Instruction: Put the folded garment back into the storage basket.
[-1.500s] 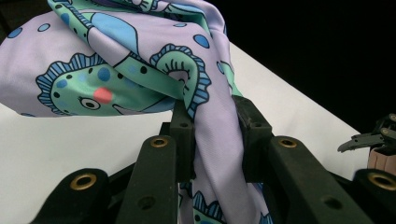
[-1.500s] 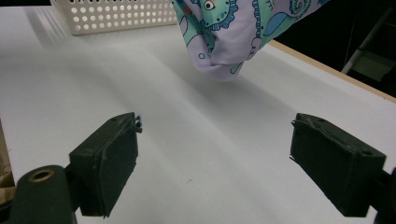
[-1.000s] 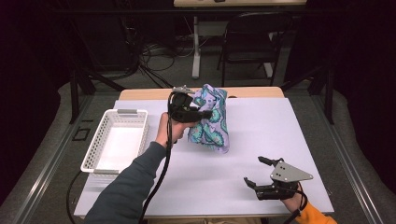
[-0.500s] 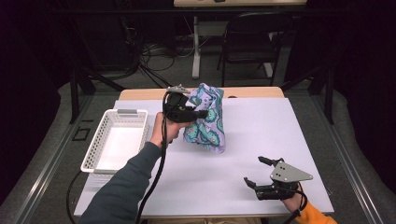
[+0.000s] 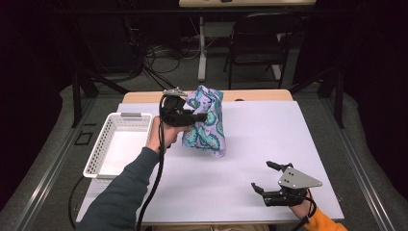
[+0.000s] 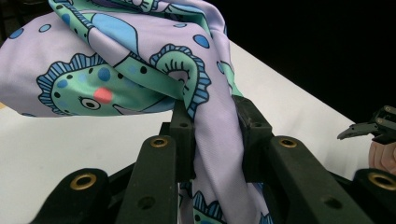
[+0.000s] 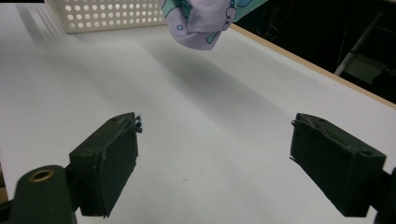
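A lilac cloth printed with green and blue fish hangs bunched above the white table, its lower end clear of the surface. My left gripper is shut on the cloth, a fold pinched between its black pads in the left gripper view, where the cloth billows above the jaws. My right gripper rests near the table's front right edge, open with nothing between its fingers. In the right gripper view the cloth dangles at the top.
A white perforated basket stands at the table's left side; its wall also appears in the right gripper view. Behind the table are a dark chair, a table leg and cables on the floor.
The left gripper has lifted the cloth off the table and carried it slightly left and toward the person. The right gripper has stayed put.
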{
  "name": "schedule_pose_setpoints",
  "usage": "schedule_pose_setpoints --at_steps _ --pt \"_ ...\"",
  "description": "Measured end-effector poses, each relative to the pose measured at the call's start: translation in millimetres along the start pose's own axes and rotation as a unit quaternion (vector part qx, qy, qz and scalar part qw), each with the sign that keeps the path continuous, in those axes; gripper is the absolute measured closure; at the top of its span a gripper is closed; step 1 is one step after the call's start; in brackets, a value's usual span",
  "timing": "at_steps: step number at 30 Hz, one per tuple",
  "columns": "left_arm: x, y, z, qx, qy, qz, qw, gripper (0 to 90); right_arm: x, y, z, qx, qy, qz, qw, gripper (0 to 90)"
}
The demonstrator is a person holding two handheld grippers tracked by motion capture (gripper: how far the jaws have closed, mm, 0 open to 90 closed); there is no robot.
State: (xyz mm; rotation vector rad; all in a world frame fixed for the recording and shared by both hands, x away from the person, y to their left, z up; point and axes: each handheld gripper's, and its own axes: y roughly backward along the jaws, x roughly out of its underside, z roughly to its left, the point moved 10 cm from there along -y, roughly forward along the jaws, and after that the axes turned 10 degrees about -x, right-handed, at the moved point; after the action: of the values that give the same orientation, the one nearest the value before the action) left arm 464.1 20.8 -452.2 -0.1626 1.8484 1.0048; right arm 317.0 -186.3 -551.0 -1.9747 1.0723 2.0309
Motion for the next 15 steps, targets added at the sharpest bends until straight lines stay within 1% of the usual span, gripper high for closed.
schedule_pose_setpoints --at_steps 4,7,8,9,10,12,13,14,15 --pt "0.8 2.3 2.3 -0.003 -0.002 0.004 1.0 72.5 0.0 0.0 0.6 -0.001 0.0 0.0 1.0 14.5" --pt "1.9 6.6 6.6 -0.007 -0.001 0.003 1.0 72.4 -0.3 0.1 0.4 -0.002 0.003 -0.001 1.0 14.5" --pt "2.1 7.7 7.0 -0.007 0.002 0.004 1.0 72.4 -0.4 0.2 0.4 -0.001 0.003 -0.001 1.0 14.5" --pt "2.7 9.3 8.8 -0.009 -0.001 0.005 1.0 72.5 -0.3 0.1 0.2 0.0 0.005 -0.001 1.0 14.5" --pt "2.3 10.2 10.3 -0.01 0.0 0.001 0.9999 72.4 -0.1 -0.1 0.0 0.0 0.005 0.0 1.0 14.5" --pt "3.0 13.0 13.1 -0.013 0.0 0.001 0.9999 72.5 0.1 -0.2 0.3 0.0 0.002 0.0 1.0 14.5" --pt "3.3 14.6 15.0 -0.014 -0.004 0.002 0.9999 72.5 0.0 -0.4 0.4 0.001 0.002 0.001 1.0 14.5" --pt "3.3 14.6 15.0 -0.014 -0.004 0.002 0.9999 72.5 0.0 -0.4 0.4 0.001 0.002 0.001 1.0 14.5" --pt "4.1 17.4 16.2 -0.016 0.004 0.002 0.9999 72.4 -0.1 -0.5 0.5 0.0 0.004 0.001 1.0 14.5"
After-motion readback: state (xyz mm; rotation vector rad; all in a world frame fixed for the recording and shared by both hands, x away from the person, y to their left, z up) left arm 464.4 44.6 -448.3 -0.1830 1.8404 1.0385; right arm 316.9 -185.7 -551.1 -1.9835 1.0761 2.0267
